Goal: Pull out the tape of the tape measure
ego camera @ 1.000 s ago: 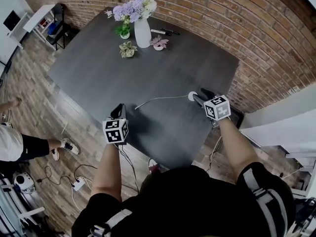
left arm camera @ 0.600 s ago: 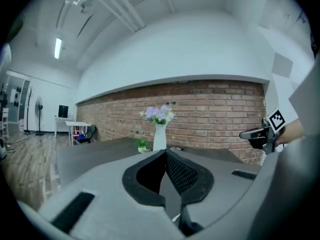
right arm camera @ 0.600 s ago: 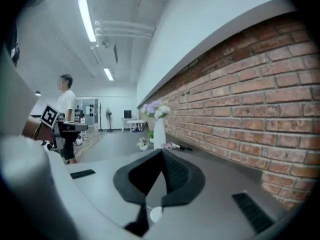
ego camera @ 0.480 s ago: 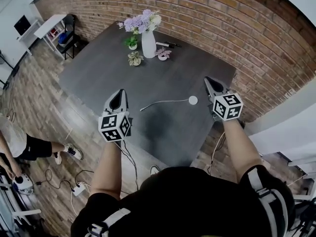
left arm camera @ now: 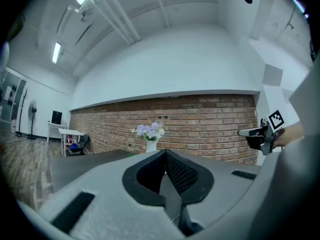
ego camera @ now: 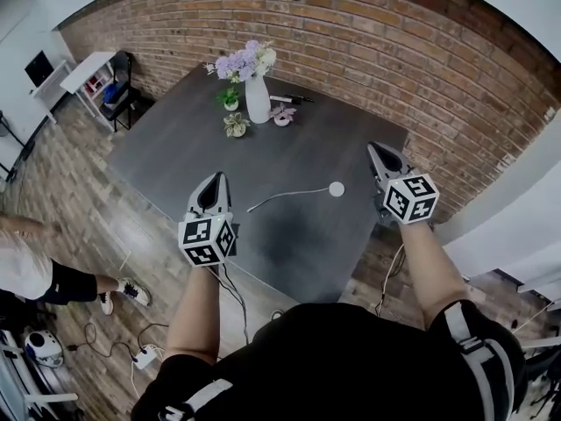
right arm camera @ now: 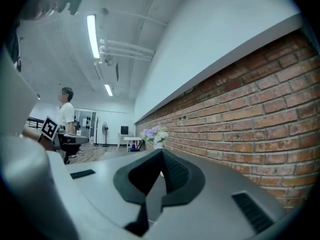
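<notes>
Tape measure (ego camera: 337,189), a small round white case, lies on the dark grey desk (ego camera: 175,147) near its right edge. Its thin pale tape (ego camera: 285,195) runs out toward the near-left edge. Above, left gripper (ego camera: 216,176) and right gripper (ego camera: 375,148) hover clear of it, jaws pressed together, empty. Only the head view shows the tape. The gripper views catch the white vase (left arm camera: 151,145) of lilac flowers and the brick wall (right arm camera: 260,99).

You stand in a loft-style office: bare brick wall (ego camera: 351,24), plank floor (ego camera: 70,174), dark table (ego camera: 289,156), white desk (ego camera: 83,64) far left, strip lights (right arm camera: 92,36) overhead.
</notes>
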Motion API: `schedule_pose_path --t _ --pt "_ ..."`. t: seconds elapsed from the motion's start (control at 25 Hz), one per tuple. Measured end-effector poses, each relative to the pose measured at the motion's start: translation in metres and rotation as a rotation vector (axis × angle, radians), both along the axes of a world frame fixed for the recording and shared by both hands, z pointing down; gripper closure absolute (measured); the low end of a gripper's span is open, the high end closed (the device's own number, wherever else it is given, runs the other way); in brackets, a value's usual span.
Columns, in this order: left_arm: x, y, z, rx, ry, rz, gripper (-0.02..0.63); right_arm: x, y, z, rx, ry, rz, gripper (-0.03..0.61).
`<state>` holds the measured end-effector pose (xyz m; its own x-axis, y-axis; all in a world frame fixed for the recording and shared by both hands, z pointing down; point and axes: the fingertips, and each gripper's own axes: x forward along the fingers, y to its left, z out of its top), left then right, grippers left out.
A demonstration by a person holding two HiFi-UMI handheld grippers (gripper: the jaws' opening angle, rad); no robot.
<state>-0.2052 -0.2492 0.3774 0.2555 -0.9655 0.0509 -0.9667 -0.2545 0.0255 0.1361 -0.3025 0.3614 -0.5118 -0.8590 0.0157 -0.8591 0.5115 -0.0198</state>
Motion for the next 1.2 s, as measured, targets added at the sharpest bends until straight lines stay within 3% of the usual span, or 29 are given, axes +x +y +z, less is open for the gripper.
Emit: schedule_pose_path --t 0.36,1.2 --pt "0.019 0.002 -0.003 0.013 0.002 0.034 0.604 0.014 0.01 -0.003 0.004 0.0 0.023 0.583" --pt "0.021 0.005 -0.006 0.014 -0.007 0.039 0.604 0.015 0.015 -0.003 0.001 -0.009 0.017 0.583"
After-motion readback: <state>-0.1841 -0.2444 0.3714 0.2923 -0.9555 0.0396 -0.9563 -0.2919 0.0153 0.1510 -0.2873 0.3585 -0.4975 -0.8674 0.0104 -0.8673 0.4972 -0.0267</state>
